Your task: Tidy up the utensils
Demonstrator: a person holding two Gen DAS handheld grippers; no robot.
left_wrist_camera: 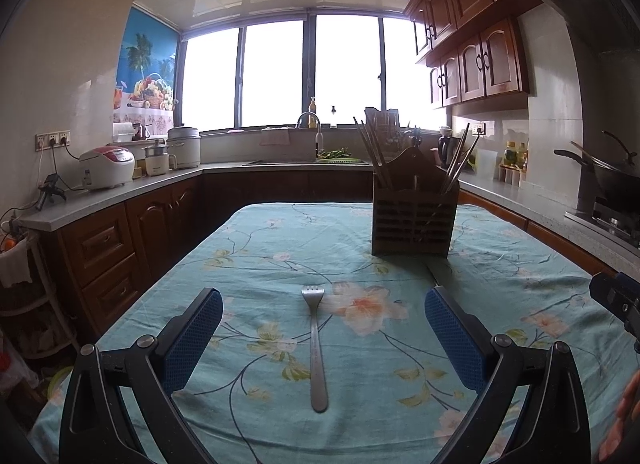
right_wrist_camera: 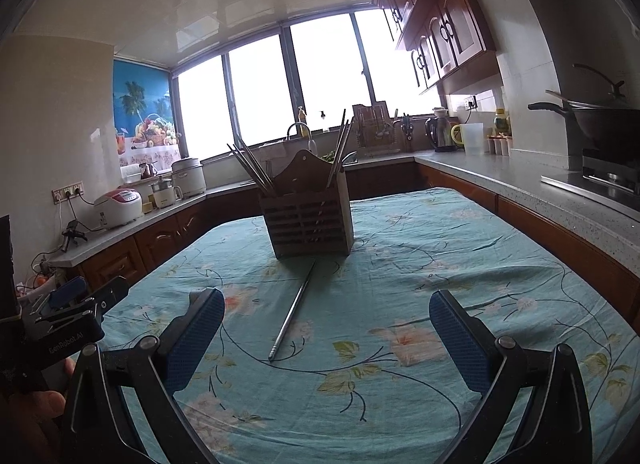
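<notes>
Fork lies flat on the tablecloth, tines toward 12 o'clock, centred between the wide-open, empty left gripper, probably lined up for pickup, while the equally spread, empty right gripper faces a chopstick pointing toward the holder at 12 o'clock.

Open right gripper above chopstick before utensil holder

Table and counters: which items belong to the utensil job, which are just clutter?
Job: fork, metal chopstick, wooden utensil holder, both open grippers.
Clutter: rice cooker, kettle, wok, tablecloth.
</notes>
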